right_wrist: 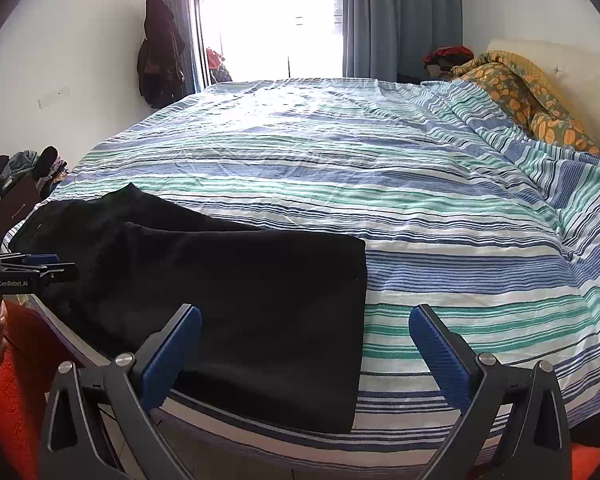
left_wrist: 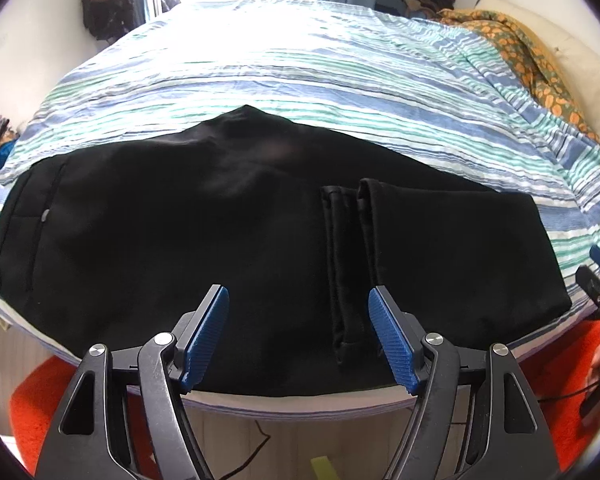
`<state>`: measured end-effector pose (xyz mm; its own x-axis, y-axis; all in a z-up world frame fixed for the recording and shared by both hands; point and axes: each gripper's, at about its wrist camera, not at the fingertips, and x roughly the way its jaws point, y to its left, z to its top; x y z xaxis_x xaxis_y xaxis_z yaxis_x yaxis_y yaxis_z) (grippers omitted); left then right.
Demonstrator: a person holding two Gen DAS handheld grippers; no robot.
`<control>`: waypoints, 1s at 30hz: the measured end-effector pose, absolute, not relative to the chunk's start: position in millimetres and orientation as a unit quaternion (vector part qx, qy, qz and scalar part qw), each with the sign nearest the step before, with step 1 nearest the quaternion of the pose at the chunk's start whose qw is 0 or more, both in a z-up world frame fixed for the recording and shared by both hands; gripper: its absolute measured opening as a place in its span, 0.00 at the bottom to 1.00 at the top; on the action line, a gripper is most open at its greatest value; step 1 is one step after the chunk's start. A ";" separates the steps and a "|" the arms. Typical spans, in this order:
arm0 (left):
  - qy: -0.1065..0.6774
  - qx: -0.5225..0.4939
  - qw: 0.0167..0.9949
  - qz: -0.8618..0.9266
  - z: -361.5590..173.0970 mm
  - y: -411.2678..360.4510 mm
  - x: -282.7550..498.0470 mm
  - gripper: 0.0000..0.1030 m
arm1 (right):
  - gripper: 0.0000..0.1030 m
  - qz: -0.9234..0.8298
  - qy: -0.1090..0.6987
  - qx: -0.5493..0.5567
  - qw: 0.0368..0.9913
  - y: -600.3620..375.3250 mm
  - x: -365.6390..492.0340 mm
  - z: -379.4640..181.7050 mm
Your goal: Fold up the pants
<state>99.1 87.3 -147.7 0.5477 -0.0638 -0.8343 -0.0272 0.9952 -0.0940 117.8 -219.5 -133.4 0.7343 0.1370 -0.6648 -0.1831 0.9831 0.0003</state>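
A bed (right_wrist: pixel 420 184) fills both views, covered by a sheet striped in blue, green and white. Behind it a bright window (right_wrist: pixel 268 20) stands between grey-blue curtains (right_wrist: pixel 400 20), and dark clothes (right_wrist: pixel 160 56) hang on the wall to its left. At the far right end of the bed lies a rumpled orange-patterned blanket (right_wrist: pixel 520 92).

The black pants (left_wrist: pixel 180 240) lie flat along the near edge of the bed, folded over on themselves. The waistband end with a pocket seam is at the left in the left wrist view, and the two leg hems (left_wrist: pixel 348 264) rest side by side on top of the cloth, right of the middle. The folded end forms a straight edge at the right, seen clearly in the right wrist view.

An orange rug (left_wrist: pixel 40 408) covers the floor below the bed edge.

The left tool (left_wrist: pixel 299 334) hangs over the near edge of the pants, its blue pads apart with nothing pressed between them. The right tool (right_wrist: pixel 305 350) hangs over the folded end, its pads spread wide and gripping nothing; the cloth's corner lies below the gap.
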 end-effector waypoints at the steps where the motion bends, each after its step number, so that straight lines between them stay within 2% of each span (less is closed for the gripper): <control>1: 0.475 -0.064 0.878 -0.006 -142.5 100.0 98.5 0.72 | 1.00 0.086 0.357 -0.032 0.930 -219.9 118.4 -134.3; 5: 0.461 -0.161 0.873 0.020 -114.6 180.0 96.9 0.74 | 1.00 0.094 0.363 -0.032 0.926 -216.8 119.6 -137.3; 8: 0.449 -0.232 0.859 0.080 -102.0 257.0 87.6 0.83 | 1.00 0.101 0.361 -0.032 0.927 -211.7 119.2 -136.5; 13: 0.461 -0.333 0.800 0.192 -124.9 364.8 62.8 0.81 | 1.00 0.110 0.366 -0.033 0.924 -206.4 121.5 -139.5; 15: 0.474 -0.355 0.774 0.226 -141.5 388.6 54.4 0.77 | 1.00 0.113 0.368 -0.035 0.922 -203.9 121.8 -140.5; 18: 0.473 -0.376 0.761 0.237 -157.0 401.8 48.8 0.62 | 1.00 0.118 0.369 -0.042 0.921 -199.2 120.5 -141.8; 19: 0.471 -0.376 0.763 0.233 -160.2 402.4 49.5 0.48 | 1.00 0.118 0.370 -0.044 0.920 -198.0 120.1 -142.4; 20: 0.470 -0.375 0.767 0.224 -162.3 402.1 52.2 0.30 | 1.00 0.120 0.372 -0.046 0.919 -196.9 119.7 -143.0; 21: 0.466 -0.376 0.773 0.210 -163.6 401.9 54.9 0.23 | 1.00 0.120 0.373 -0.047 0.919 -196.1 119.4 -143.6; 27: 0.422 -0.387 0.800 0.178 -150.6 409.7 64.3 0.20 | 1.00 0.118 0.377 -0.050 0.917 -194.2 118.1 -145.2; 30: 0.439 -0.379 0.793 0.187 -164.4 410.8 65.8 0.20 | 1.00 0.119 0.384 -0.045 0.914 -193.9 119.3 -147.9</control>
